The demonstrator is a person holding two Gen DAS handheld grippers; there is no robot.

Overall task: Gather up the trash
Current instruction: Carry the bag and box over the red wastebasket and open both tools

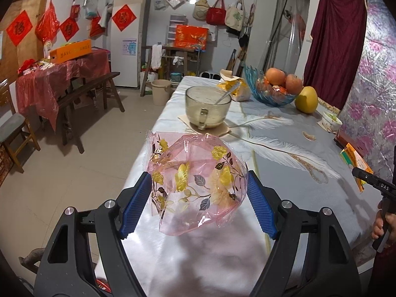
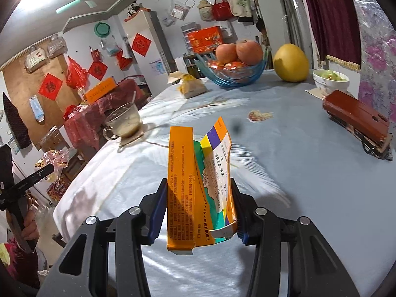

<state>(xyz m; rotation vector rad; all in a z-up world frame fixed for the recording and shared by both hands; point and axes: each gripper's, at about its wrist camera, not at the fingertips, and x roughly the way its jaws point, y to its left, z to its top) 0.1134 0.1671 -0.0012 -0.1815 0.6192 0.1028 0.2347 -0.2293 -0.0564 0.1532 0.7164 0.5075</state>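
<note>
- Nearest my left camera I have a crumpled pink wrapper (image 1: 195,185) printed with yellow flowers, clear cellophane by the look of it; the left gripper (image 1: 199,204) has its blue fingers (image 1: 137,204) pressed against both sides of it, so I read it as grasped, lifted above the near end of the bench (image 1: 203,259)
- Nearest my right camera is a flattened orange medicine box (image 2: 198,193), torn open with a green and purple panel showing; the right gripper (image 2: 198,212) is clenched on it, one finger on each side, holding it upright over the pale blue cloth
- In the left view I see the right gripper at the far right edge, with the same orange box near it; in the right view the left gripper shows at the left edge with the pink wrapper at its tip
- Farther up the bench stands a glass mug (image 1: 208,107) with a spoon in it, on a coaster; beyond it a blue glass fruit bowl (image 1: 269,91) with apples, a yellow pomelo (image 1: 306,99) just beside the bowl, and an opened snack bag (image 1: 234,86)
- A small scrap (image 2: 257,115) lies on the cloth, apart from both grippers; a white bowl (image 2: 330,79) and a brown case (image 2: 356,116) sit near the right wall
- A beige bin (image 1: 160,91) stands on the floor beyond the far corner of the bench
</note>
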